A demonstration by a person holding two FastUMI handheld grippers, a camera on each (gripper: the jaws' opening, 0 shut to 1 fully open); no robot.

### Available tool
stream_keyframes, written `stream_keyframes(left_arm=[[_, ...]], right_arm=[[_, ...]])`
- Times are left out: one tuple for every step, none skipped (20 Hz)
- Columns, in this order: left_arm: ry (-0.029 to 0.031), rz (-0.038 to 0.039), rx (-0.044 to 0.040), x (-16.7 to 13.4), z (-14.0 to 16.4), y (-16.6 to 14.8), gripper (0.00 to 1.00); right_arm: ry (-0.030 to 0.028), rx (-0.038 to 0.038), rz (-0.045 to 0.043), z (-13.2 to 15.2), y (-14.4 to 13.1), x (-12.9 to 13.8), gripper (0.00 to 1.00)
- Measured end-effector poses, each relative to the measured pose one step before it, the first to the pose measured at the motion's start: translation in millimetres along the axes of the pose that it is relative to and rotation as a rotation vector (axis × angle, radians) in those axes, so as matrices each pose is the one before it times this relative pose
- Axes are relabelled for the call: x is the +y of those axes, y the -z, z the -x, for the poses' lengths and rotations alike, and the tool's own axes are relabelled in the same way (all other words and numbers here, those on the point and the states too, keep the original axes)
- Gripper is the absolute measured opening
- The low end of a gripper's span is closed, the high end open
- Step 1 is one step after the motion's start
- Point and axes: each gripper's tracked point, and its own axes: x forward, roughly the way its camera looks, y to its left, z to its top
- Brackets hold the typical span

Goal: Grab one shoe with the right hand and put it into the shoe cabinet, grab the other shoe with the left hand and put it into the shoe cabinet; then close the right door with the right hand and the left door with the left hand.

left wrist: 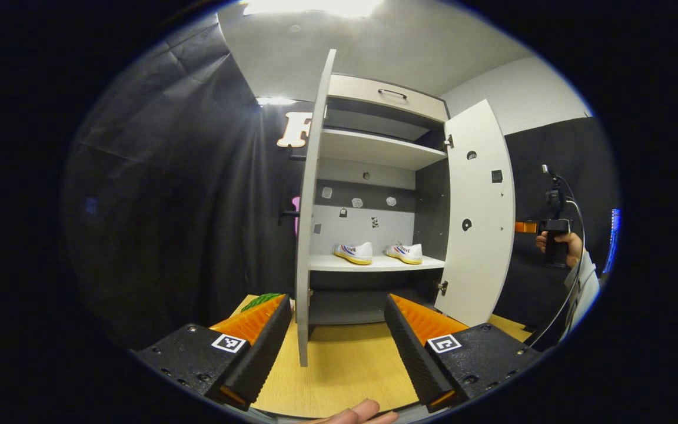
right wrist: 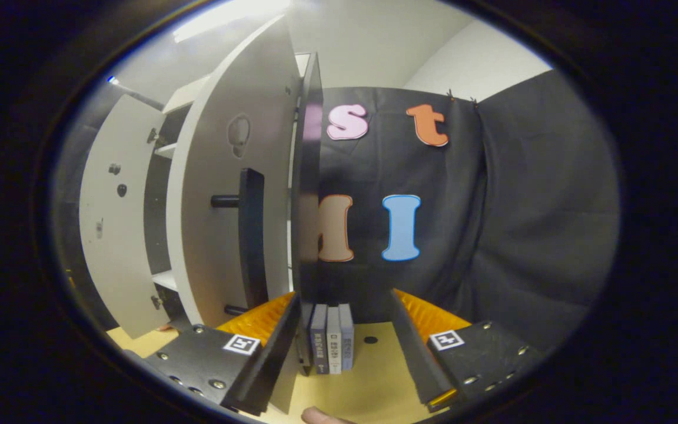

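Left gripper view: left tool (left wrist: 336, 330) spread wide, holding nothing, hovering over the wooden surface (left wrist: 345, 365) in front of the shoe cabinet (left wrist: 374, 194). Both shoes (left wrist: 353, 252) (left wrist: 405, 252) side by side on the middle shelf (left wrist: 374, 263), apart. Left door (left wrist: 309, 224) edge-on between the fingers; right door (left wrist: 480, 218) open, swung outward. Right tool (left wrist: 526, 227) beyond it, held in a hand (left wrist: 559, 244); spread hard to tell there.

Right gripper view: right tool (right wrist: 345, 341) wide, empty, just beside the right door (right wrist: 233, 194) and its dark handle (right wrist: 251, 235). Three books (right wrist: 332, 346) upright on the surface between the fingers.
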Motion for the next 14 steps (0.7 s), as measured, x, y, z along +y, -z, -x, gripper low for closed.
stream_keyframes(left_arm=[[-0.00636,0.00661,0.00319,3.82,0.46,0.98,0.96],[-0.00466,0.00597,0.00000,3.31,-1.28,-0.64,0.96],[-0.00529,0.00566,-0.00154,4.60,-0.06,-0.75,0.96],[-0.00380,0.00256,-0.00151,3.81,-1.09,-0.78,0.96],[-0.01002,0.00701,0.00188,5.16,-0.15,0.14,0.96],[-0.01279,0.00954,0.00303,5.02,-2.53,-0.71,0.96],[-0.00884,0.00466,0.00560,3.83,-0.45,1.87,0.96],[-0.00998,0.00141,0.00408,3.77,-2.21,0.78,0.96],[-0.01032,0.00065,0.00146,3.78,-0.68,0.96,0.96],[-0.00719,0.00271,0.00423,2.44,-1.78,0.78,0.96],[-0.00475,0.00498,0.00590,0.68,1.43,2.76,0.96],[-0.00646,0.00687,0.00382,1.39,-0.53,0.96,0.96],[-0.00697,0.00503,0.00498,1.99,-1.21,0.12,0.96],[-0.00907,0.00364,0.00939,3.01,-2.37,0.98,0.96]], right_arm=[[0.02116,-0.00532,0.01438,2.13,-2.69,1.48,0.77],[0.01370,0.00425,0.01231,1.20,-0.27,3.18,0.77],[0.00834,0.00252,0.00232,1.73,0.05,1.74,0.80],[0.00781,-0.00107,0.00111,1.55,-1.12,0.92,0.77],[0.00747,-0.00621,-0.00022,0.32,-0.63,1.95,0.80],[0.00090,-0.00993,0.00268,1.03,-0.78,1.66,0.80],[-0.00137,-0.00526,-0.00390,0.87,-0.08,3.64,0.80],[-0.00800,-0.00149,-0.00869,0.43,0.65,5.11,0.80],[-0.01479,0.00284,-0.01428,1.54,0.33,8.04,0.81],[-0.01941,0.00538,-0.01395,1.16,0.91,9.08,0.78],[-0.02108,0.00465,-0.00738,0.35,0.18,11.75,0.77],[-0.01691,0.00043,0.00424,-0.16,0.06,12.01,0.80],[-0.01055,-0.00048,-0.00067,-0.96,-1.13,12.57,0.81],[-0.00703,0.00730,-0.01430,-0.90,1.06,12.99,0.80]])
